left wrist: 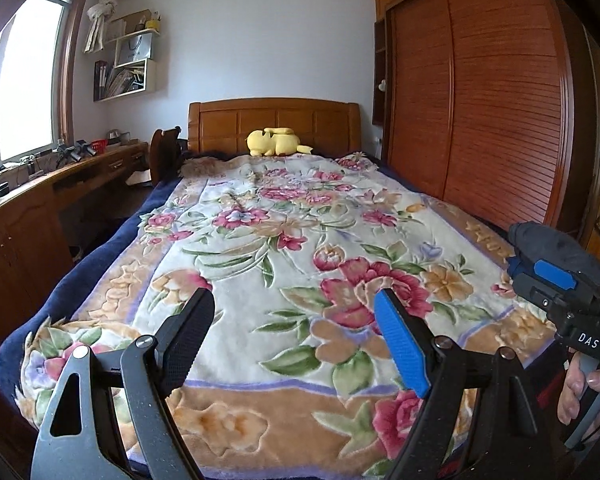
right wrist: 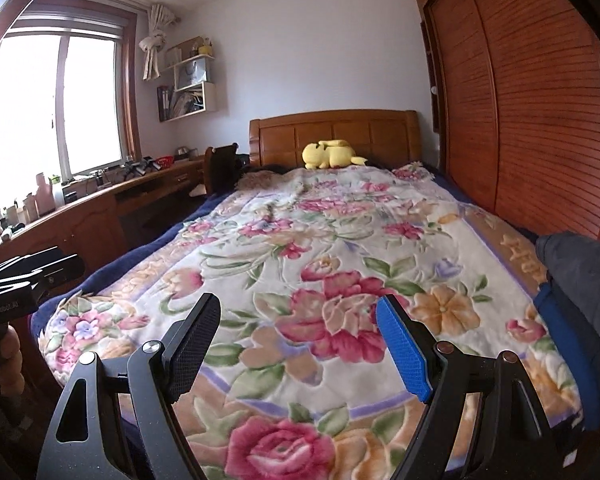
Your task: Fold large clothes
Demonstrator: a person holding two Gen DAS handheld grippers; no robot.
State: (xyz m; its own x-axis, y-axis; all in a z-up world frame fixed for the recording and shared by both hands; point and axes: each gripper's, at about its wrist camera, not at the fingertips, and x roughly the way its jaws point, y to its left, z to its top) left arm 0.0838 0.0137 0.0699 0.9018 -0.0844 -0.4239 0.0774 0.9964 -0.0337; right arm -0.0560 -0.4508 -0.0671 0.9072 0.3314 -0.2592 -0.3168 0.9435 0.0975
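We locate the dark garment (right wrist: 580, 280) at the right edge of the bed, bunched in a heap on the floral blanket (right wrist: 300, 260), with a blue part showing beneath it. In the left wrist view it sits just behind the right gripper's (left wrist: 556, 276) body, so we cannot tell whether anything touches it.

The left gripper (left wrist: 296, 312) hangs above the foot of the blanket with its jaws well apart and nothing between them. The right gripper's jaws also stand apart and empty, off to the left of the garment.

Risks, as we judge them:
- Pinching the plush blanket together with the garment, since the heap rests directly on it.
- Seizing several bunched layers at once, which yields a crooked fold.
- Dragging the heap off the bed edge, because it lies close to the wardrobe (right wrist: 540, 120) side.
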